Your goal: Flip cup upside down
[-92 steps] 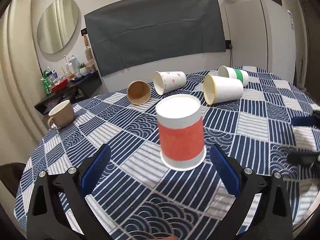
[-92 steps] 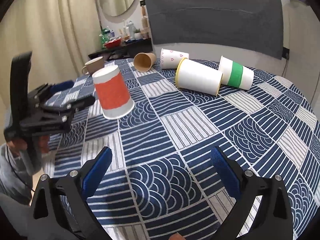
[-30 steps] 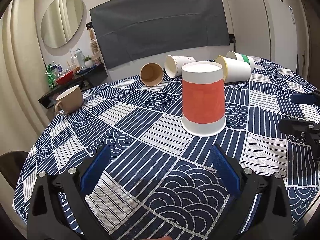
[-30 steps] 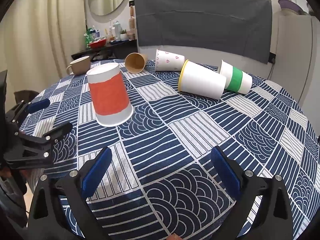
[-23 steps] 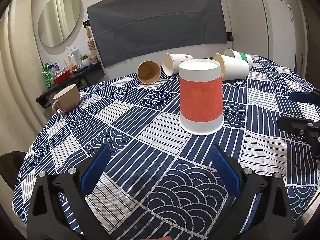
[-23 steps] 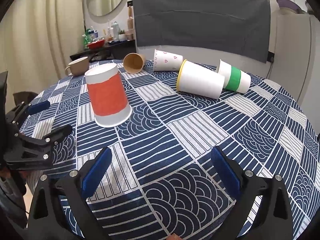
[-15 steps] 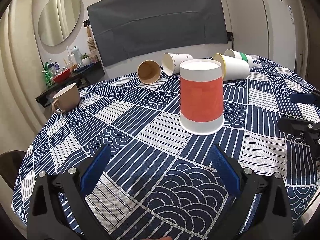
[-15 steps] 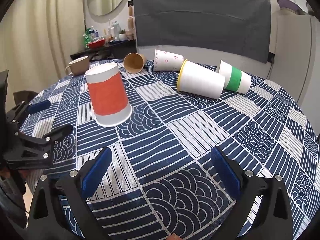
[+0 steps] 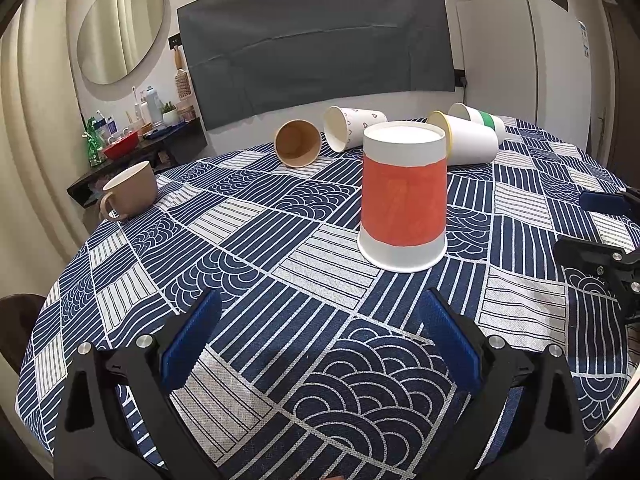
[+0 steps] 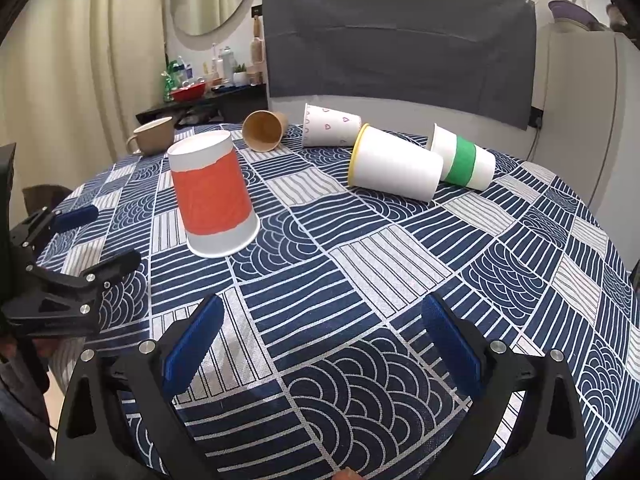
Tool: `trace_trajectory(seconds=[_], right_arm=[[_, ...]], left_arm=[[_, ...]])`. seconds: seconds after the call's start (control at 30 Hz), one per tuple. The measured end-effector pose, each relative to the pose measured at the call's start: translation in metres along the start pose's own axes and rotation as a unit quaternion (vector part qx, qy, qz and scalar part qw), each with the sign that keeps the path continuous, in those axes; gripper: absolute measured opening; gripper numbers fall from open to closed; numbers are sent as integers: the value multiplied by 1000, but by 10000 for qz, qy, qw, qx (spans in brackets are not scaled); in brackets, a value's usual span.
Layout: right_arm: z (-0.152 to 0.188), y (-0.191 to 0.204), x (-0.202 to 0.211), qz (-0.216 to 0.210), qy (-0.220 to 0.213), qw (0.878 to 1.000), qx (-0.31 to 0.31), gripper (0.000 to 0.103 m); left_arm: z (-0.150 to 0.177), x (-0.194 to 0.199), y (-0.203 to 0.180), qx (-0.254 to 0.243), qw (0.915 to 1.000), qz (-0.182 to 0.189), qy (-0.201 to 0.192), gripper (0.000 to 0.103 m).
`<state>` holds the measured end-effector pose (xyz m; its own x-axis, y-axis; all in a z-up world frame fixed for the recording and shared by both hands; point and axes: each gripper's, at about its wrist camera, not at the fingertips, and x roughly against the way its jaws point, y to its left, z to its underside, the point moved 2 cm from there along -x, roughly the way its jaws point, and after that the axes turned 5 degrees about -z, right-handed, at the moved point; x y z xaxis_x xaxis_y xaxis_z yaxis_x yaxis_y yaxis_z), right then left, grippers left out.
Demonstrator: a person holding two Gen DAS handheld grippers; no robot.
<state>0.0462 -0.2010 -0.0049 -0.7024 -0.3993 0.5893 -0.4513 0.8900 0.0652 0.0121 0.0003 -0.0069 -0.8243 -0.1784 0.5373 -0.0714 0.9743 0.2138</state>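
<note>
A white paper cup with an orange band [image 9: 403,197] stands upside down, rim down, on the blue patterned tablecloth [image 9: 256,280]. It also shows in the right wrist view [image 10: 212,196]. My left gripper [image 9: 320,332] is open and empty, well short of the cup. My right gripper [image 10: 320,332] is open and empty, to the right of the cup. Each gripper shows at the edge of the other's view, the left gripper at the left [image 10: 84,236] and the right gripper at the right [image 9: 596,224].
Several paper cups lie on their sides at the far side: a brown cup [image 9: 298,148], a heart-print cup [image 9: 352,126], a yellow-rimmed white cup [image 10: 394,168] and a green-banded cup [image 10: 460,158]. A beige mug [image 9: 130,190] stands at the left edge. A fridge [image 9: 524,64] stands behind.
Since three seconds ago the left gripper has drawn back from the orange cup, which stands where it was set. Over the last second almost nothing has moved.
</note>
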Motion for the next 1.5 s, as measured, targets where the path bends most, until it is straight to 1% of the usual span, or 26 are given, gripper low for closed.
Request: trace_trajectory(seconds=[0.4,1.13,1.5], right_arm=[[0,0,0,7,-3,10000,7,95],[0,1,-1,-11,26,10000,7,95],[0,1,-1,-14,35,10000,7,95]], left_arm=[[0,-1,2,72,10000,38,46,97],[0,-1,1,31,9999,-101,44,97],[1,1,2,63,10000,-45,13,97]])
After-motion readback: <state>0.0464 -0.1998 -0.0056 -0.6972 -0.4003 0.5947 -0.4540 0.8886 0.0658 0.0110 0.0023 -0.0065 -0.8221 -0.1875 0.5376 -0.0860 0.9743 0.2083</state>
